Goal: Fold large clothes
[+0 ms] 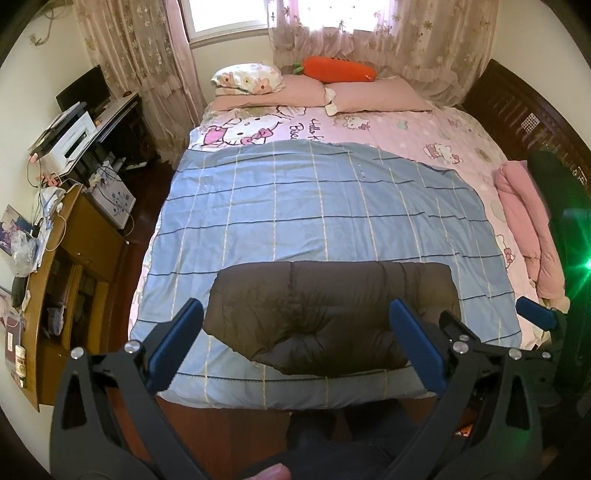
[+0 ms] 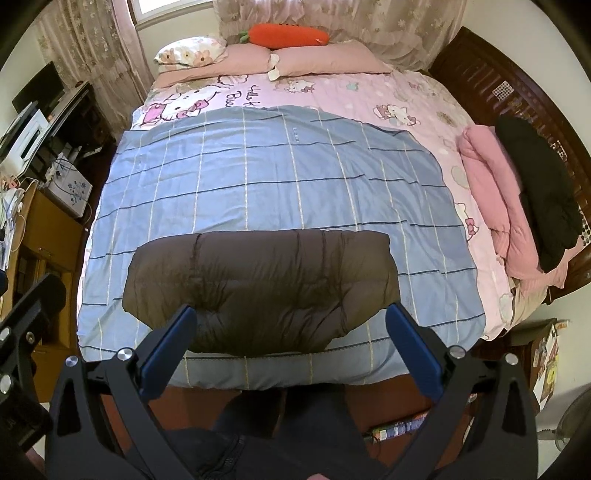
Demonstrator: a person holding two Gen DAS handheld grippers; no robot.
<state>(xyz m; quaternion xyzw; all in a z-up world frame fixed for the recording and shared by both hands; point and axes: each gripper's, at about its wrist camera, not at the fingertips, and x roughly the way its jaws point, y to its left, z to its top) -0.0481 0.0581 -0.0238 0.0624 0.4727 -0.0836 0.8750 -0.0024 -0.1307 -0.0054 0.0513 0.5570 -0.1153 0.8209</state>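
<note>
left gripper (image 1: 295, 343): jaws wide apart, nothing between them, held above the bed's near edge
right gripper (image 2: 291, 345): jaws wide apart, holding nothing, also above the near edge; its blue pad (image 1: 535, 312) shows at the right of the left view
jacket position: dark brown puffer jacket (image 2: 258, 284) lies on the blue plaid sheet (image 2: 277, 177), close to the near edge of the bed (image 2: 369, 96), roughly centred; in both views it sits beyond and between the fingertips, not touched
jacket look: folded into a wide compact bundle, far side straight, near side rounded and bulging, quilted seams, puckered creases near the middle
sheet: spread flat over the pink cartoon cover, reaching the near edge
right edge of bed: pink garment (image 2: 495, 199) with a black garment (image 2: 535, 192) on top
far edge: pillows (image 2: 321, 59), orange carrot plush (image 2: 288, 35)
</note>
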